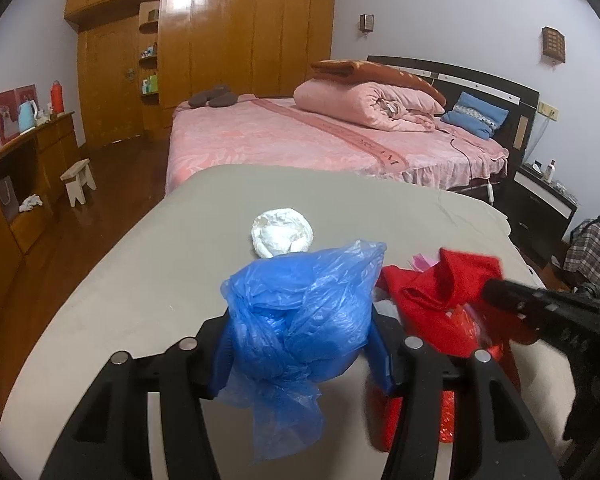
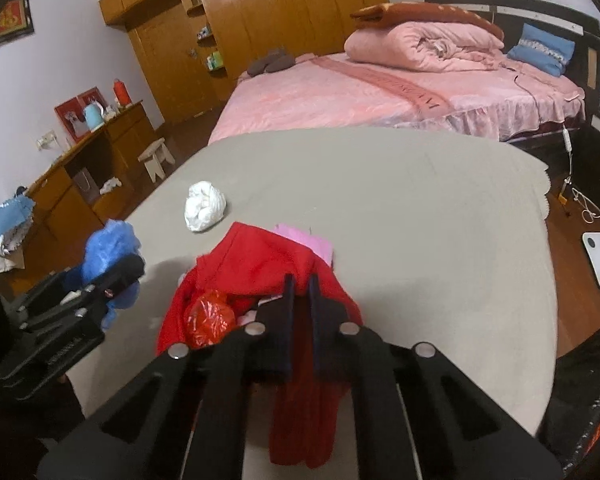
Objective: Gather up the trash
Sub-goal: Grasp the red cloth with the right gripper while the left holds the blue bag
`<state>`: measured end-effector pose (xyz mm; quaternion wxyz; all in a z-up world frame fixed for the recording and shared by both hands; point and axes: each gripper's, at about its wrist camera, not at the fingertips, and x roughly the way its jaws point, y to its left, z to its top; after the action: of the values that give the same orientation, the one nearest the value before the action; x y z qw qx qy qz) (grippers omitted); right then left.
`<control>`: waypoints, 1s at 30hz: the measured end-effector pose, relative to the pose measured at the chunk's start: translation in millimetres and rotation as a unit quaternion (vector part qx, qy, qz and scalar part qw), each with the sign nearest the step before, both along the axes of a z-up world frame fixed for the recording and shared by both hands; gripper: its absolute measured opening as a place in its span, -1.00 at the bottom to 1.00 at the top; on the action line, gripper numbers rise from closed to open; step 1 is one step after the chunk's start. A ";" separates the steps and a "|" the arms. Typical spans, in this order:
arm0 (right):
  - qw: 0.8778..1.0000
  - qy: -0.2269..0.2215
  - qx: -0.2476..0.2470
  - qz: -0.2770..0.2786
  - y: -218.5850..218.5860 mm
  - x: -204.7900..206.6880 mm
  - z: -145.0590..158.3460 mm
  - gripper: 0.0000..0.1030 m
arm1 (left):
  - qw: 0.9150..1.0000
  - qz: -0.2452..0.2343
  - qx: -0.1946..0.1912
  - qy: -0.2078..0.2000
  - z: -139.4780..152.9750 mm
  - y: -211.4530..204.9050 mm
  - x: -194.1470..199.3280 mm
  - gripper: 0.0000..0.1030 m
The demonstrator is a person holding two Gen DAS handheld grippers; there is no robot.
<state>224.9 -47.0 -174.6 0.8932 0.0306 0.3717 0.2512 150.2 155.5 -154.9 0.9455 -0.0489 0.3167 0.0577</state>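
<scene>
In the left wrist view, the left gripper [image 1: 300, 344] holds a crumpled blue bag [image 1: 300, 316] between its fingers, above the grey table [image 1: 140, 280]. The bag bulges over the fingers and a loose end hangs down below them. A white wad [image 1: 283, 233] lies on the table just behind the bag. To the right there is a red cloth [image 1: 440, 284], and the right gripper [image 1: 500, 292] reaches into it from the right edge. A pink bed [image 1: 300, 140] stands behind the table.

In the right wrist view, the right gripper [image 2: 301, 280] is clenched on a fold of the red cloth [image 2: 260, 260]; the cloth hangs down between its fingers. A shiny red bag [image 2: 210, 318] lies in the cloth at the left, and something pink [image 2: 300, 240] shows behind it. The white wad [image 2: 204, 206] lies apart on the table [image 2: 420, 220]. The left gripper [image 2: 120, 276] with the blue bag [image 2: 108, 246] is at the left edge.
</scene>
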 end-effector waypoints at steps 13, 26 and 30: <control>0.996 0.011 -0.040 -0.074 -60.0 -31.5 -2.4 -0.83 | 1.000 -0.018 -0.002 -0.007 5.8 -12.7 -11.3 0.06; 0.994 0.011 -0.086 -0.061 -47.9 -49.9 -23.8 0.68 | 1.000 -0.019 -0.004 0.004 0.8 -18.1 -21.2 0.06; 0.991 0.011 -0.113 -0.064 -42.0 -43.7 -33.2 0.68 | 1.000 -0.014 -0.006 0.005 0.3 -15.0 -20.0 0.06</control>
<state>181.2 -89.0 -207.7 0.9009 -0.0440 0.4052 0.1491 130.2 140.5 -154.7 0.9442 -0.0495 0.3227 0.0432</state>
